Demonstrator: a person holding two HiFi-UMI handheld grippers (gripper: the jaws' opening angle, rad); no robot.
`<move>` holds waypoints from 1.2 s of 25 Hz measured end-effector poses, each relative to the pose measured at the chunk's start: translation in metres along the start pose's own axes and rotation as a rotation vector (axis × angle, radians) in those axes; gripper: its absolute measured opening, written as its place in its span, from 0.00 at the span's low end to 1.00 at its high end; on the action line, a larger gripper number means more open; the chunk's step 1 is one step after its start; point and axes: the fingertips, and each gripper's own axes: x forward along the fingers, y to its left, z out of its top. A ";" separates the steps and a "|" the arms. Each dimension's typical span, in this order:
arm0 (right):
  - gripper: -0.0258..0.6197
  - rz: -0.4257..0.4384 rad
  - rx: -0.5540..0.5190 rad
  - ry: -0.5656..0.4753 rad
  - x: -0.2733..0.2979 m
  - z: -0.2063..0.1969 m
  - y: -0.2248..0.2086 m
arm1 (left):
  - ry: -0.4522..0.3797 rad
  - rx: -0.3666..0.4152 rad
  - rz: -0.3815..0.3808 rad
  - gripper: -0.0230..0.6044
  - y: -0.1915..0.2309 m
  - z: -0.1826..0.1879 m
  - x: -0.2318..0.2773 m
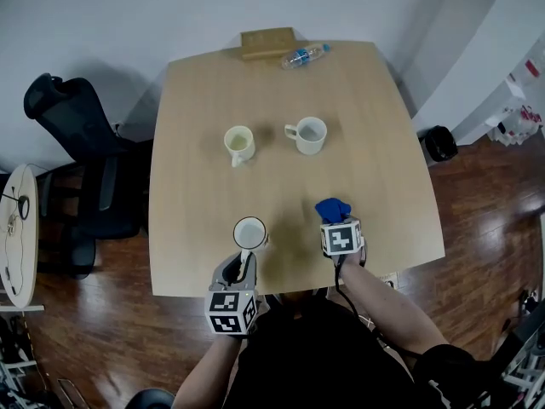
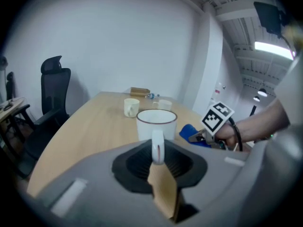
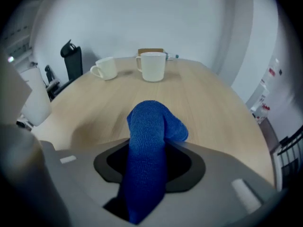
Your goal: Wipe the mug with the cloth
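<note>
The left gripper is clamping its jaws on the handle of the mug, which is standing upright with its mouth facing up. The right gripper is pinching the blue cloth tight between its jaws, with a bunched end sticking out past them. The cloth is sitting just to the right of the mug and clear of it.

With both things gripped but nothing touching, this fits either the cloth coming in for a pass or the cloth drawn off after one (the mug's wall is giving no clue). Either way, the next move is calling for a steady hold, since the left jaws are gripping only the thin handle and the mug could swing on it.

The head view is showing the layout: beyond the mug a cream mug and a white mug are standing on the table, and farther off a bottle is lying. It cannot settle whether the held mug is resting on the table. The left gripper view is showing the handle between the jaws, and the right gripper view is showing how much cloth is hanging behind the jaws.
</note>
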 end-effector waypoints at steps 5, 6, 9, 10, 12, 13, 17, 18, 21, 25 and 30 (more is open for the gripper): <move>0.23 0.339 0.300 -0.284 -0.043 0.030 0.001 | -0.065 -0.037 -0.134 0.14 -0.016 0.029 -0.015; 0.23 0.399 0.328 -0.350 -0.061 0.044 0.003 | -0.079 -0.033 -0.162 0.14 -0.020 0.037 -0.019; 0.23 0.534 0.314 -0.516 -0.123 0.085 0.012 | -0.112 -0.025 -0.237 0.14 -0.033 0.064 -0.028; 0.23 0.573 0.289 -0.572 -0.146 0.099 0.017 | -0.122 -0.034 -0.264 0.14 -0.036 0.074 -0.031; 0.23 0.650 0.222 -0.692 -0.198 0.127 0.029 | -0.142 -0.063 -0.319 0.14 -0.044 0.095 -0.035; 0.23 0.685 0.177 -0.756 -0.225 0.140 0.036 | -0.152 -0.077 -0.347 0.14 -0.048 0.105 -0.038; 0.23 0.814 -0.098 -1.008 -0.332 0.168 0.075 | -0.176 -0.106 -0.436 0.14 -0.066 0.145 -0.055; 0.23 0.848 -0.182 -1.059 -0.356 0.168 0.089 | -0.180 -0.117 -0.457 0.14 -0.071 0.154 -0.060; 0.23 0.882 -0.437 -1.134 -0.402 0.157 0.139 | -0.207 -0.148 -0.517 0.14 -0.083 0.172 -0.070; 0.23 0.553 -0.896 -1.157 -0.387 0.134 0.183 | -0.224 -0.165 -0.532 0.14 -0.094 0.181 -0.077; 0.23 0.313 -1.073 -1.179 -0.373 0.133 0.193 | -0.241 -0.215 -0.511 0.14 -0.093 0.177 -0.079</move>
